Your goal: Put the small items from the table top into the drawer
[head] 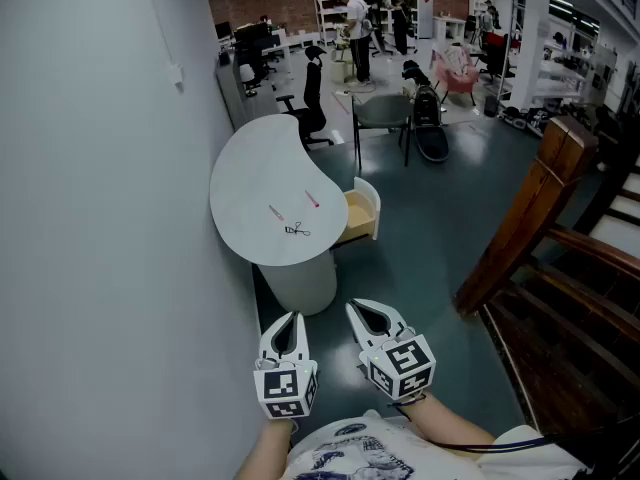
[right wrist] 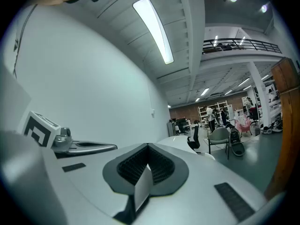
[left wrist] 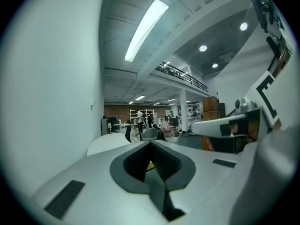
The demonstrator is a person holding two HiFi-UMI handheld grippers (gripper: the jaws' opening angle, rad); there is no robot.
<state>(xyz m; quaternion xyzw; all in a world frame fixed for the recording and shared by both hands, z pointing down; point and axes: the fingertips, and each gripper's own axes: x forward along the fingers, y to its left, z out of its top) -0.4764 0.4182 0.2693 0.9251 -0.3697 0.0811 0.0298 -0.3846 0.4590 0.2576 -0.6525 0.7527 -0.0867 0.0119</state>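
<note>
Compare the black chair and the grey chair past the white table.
The black chair is a tall-backed office chair; the grey chair is lower and wider, on thin straight legs. The black chair stands right by the table's far end; the grey chair stands apart on the open floor. Both are empty.

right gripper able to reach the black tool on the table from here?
Probably not yet. The right gripper is shut, close to the person; the black tool lies on the table well ahead. Only open floor lies between, so stepping closer should do.
</note>
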